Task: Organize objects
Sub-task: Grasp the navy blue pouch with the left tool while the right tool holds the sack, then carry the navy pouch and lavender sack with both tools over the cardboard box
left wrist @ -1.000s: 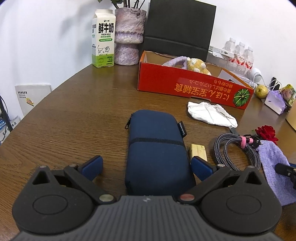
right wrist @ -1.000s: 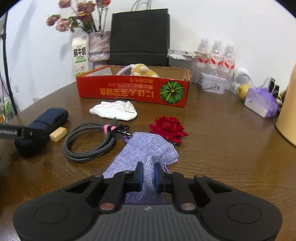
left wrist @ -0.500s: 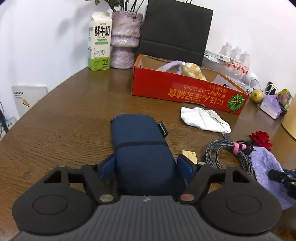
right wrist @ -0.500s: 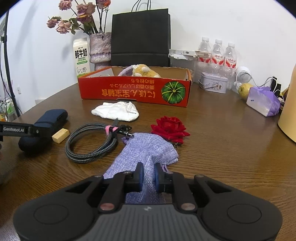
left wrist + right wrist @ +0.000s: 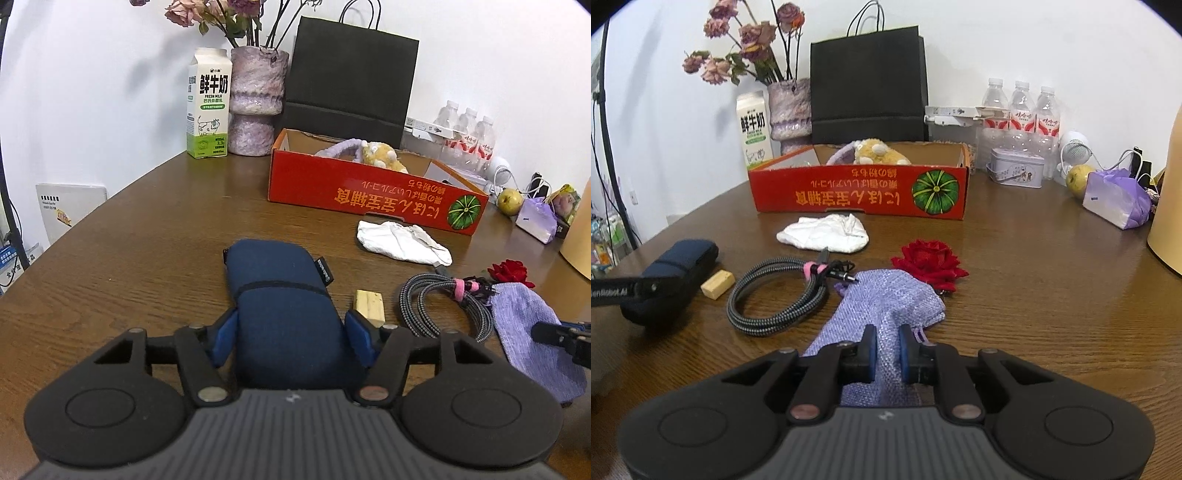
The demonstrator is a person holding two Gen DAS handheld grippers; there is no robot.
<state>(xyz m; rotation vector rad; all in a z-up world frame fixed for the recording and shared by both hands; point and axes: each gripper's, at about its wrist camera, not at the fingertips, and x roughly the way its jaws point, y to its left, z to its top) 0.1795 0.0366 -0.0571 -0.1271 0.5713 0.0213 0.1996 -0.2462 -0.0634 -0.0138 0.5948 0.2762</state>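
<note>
Clamping navy pouch (image 5: 284, 314) w/ left gripper (image 5: 291, 332), jaws just closing; right gripper (image 5: 885, 350) pinching lilac bag (image 5: 886, 299); risks: soft pouch slipping, bag snagging cable (image 5: 775, 299).

Two fisheye cameras ride low over a brown worktop (image 5: 147, 229), each looking forward and slightly down along its own tongs, whose black housing fills the bottom of the frame. The left view sits close over a navy pouch (image 5: 284, 314) at centre; the right view sits close over a lilac bag (image 5: 886, 306). Both face the white back wall and share the red box (image 5: 860, 192), black bag (image 5: 351, 81), milk carton (image 5: 208, 107), coiled cable (image 5: 783, 291) and white cloth (image 5: 402, 242).
</note>
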